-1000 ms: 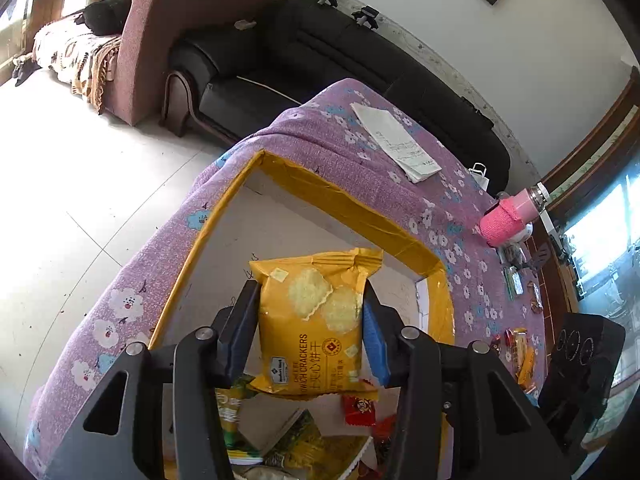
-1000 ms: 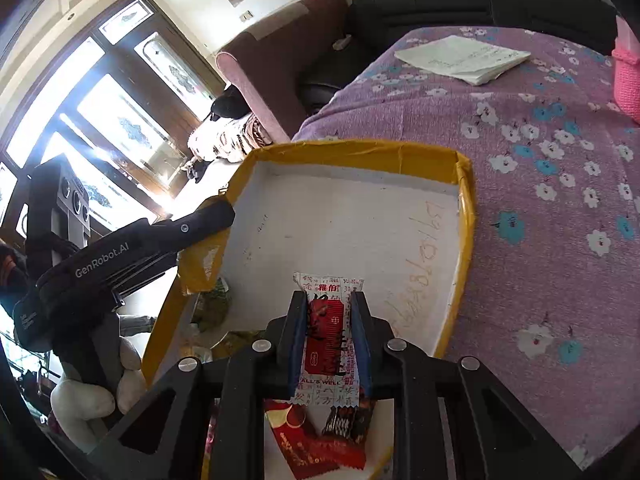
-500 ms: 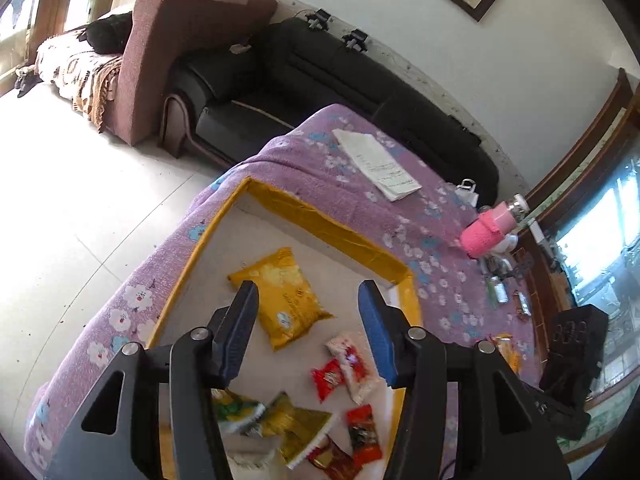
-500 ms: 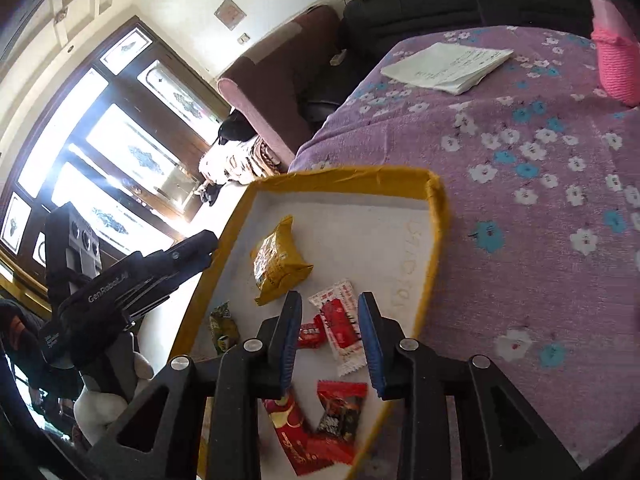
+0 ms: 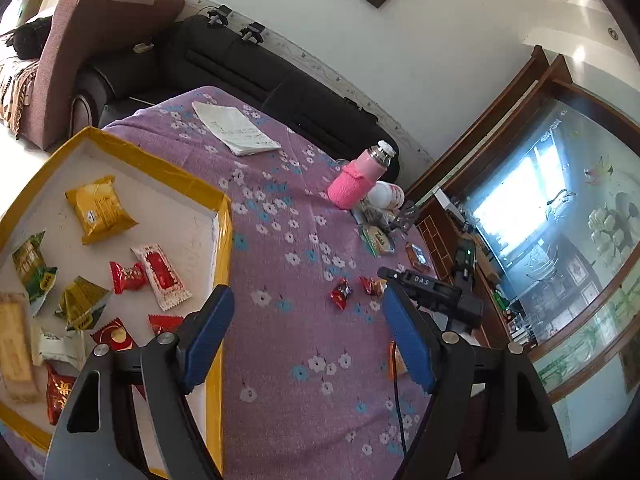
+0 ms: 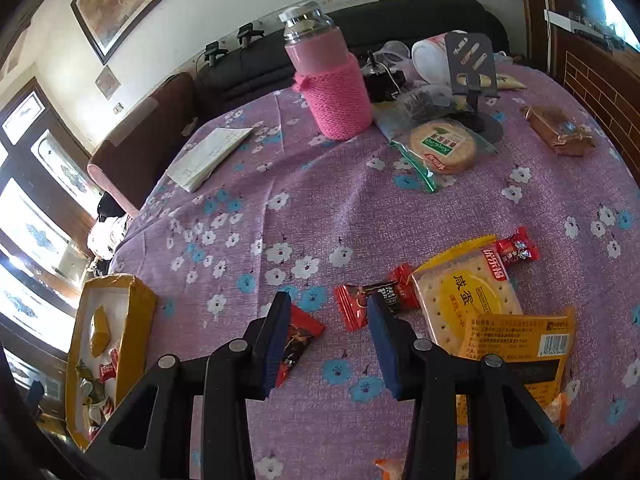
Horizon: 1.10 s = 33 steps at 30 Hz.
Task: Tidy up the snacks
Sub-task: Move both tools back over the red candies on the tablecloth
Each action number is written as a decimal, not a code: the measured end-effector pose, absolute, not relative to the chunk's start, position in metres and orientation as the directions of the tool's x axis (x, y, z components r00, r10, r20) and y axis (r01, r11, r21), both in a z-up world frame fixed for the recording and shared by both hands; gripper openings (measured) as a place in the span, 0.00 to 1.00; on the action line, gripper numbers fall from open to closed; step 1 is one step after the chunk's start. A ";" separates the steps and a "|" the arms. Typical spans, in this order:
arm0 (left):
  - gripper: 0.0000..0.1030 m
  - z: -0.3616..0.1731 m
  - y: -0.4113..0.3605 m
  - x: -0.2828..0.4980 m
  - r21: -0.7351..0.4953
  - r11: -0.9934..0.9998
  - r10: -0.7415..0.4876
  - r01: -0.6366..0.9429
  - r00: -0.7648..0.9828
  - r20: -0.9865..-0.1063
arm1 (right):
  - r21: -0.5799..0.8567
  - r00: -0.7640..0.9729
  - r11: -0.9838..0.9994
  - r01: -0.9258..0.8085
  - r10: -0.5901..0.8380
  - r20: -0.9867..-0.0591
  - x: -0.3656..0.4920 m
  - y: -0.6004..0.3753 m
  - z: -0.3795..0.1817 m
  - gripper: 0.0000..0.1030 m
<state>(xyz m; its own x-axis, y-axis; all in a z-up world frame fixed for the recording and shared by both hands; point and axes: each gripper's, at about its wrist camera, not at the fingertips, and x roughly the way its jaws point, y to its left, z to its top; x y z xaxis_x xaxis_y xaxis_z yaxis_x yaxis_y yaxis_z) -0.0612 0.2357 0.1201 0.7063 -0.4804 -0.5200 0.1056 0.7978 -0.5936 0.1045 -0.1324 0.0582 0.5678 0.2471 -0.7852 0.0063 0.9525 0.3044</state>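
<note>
Right wrist view, nearest first: the right gripper [image 6: 326,344] hangs over the purple flowered surface [image 6: 360,208] with its jaws opening and nothing clamped between them. A small red snack packet [image 6: 298,338] lies just under the left finger, and a red-and-black candy [image 6: 370,300] lies just ahead of the right finger. Beside that sit a square cracker pack [image 6: 466,300], an orange packet [image 6: 520,338] overlapping it, and a small red candy [image 6: 516,250] at its far corner. Farther off are a round biscuit pack [image 6: 444,146], a brown wrapped bar [image 6: 558,130] and a pink knitted bottle [image 6: 326,80].

From the left wrist, the left gripper [image 5: 308,336] has its jaws opening wide too, empty, over bare cloth just right of the yellow-edged tray [image 5: 222,240]. That tray already holds a yellow cracker bag [image 5: 100,208], a long red-and-white sachet [image 5: 160,276] and several smaller wrappers. Ahead on the cloth lie 2 loose red candies [image 5: 356,290], well apart from the tray.

My reading is that both hands are between deliveries, heading for the loose snacks. The right hand's next move looks like a short drop onto 1 of the red packets under it, squaring its fingers across the wrapper before closing; thin foil lying flat may slide or crumple, so a low, level approach seems wise.
</note>
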 end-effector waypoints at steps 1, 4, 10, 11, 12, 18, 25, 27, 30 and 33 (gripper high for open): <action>0.74 0.118 0.232 -0.062 -0.581 0.808 -0.469 0.100 0.706 -0.530 | 0.304 0.561 0.953 0.007 0.248 -0.790 0.109 -0.129 0.052 0.41; 0.74 0.112 0.223 -0.065 -0.557 0.825 -0.453 0.094 0.700 -0.552 | 0.318 0.504 0.948 -0.016 0.282 -0.817 0.120 -0.109 0.034 0.36; 0.74 0.104 0.214 -0.068 -0.570 0.815 -0.477 0.105 0.681 -0.556 | 0.370 0.384 0.917 -0.146 0.397 -0.834 0.107 -0.060 0.020 0.15; 0.74 0.102 0.212 -0.067 -0.569 0.815 -0.481 0.108 0.673 -0.562 | 0.400 0.354 0.898 -0.182 0.440 -0.825 0.103 -0.056 0.024 0.15; 0.74 0.100 0.209 -0.068 -0.573 0.812 -0.489 0.112 0.665 -0.564 | 0.409 0.357 0.887 -0.212 0.460 -0.813 0.099 -0.057 0.032 0.15; 0.74 0.086 0.197 -0.067 -0.590 0.796 -0.532 0.134 0.621 -0.575 | 0.220 0.521 0.973 -0.071 0.224 -0.824 0.117 -0.113 0.061 0.39; 0.74 0.077 0.192 -0.064 -0.577 0.808 -0.519 0.121 0.610 -0.599 | 0.058 0.472 0.998 0.015 0.044 -0.881 0.151 -0.119 0.023 0.36; 0.74 0.076 0.191 -0.065 -0.559 0.820 -0.508 0.126 0.612 -0.606 | 0.044 0.477 0.999 0.001 0.038 -0.878 0.145 -0.112 0.018 0.32; 0.74 0.074 0.190 -0.063 -0.554 0.823 -0.507 0.126 0.606 -0.614 | 0.132 0.406 0.987 -0.093 0.159 -0.900 0.121 -0.098 0.019 0.32; 0.74 0.071 0.188 -0.060 -0.559 0.820 -0.511 0.124 0.597 -0.618 | 0.340 0.368 0.928 -0.150 0.372 -0.852 0.095 -0.106 0.034 0.29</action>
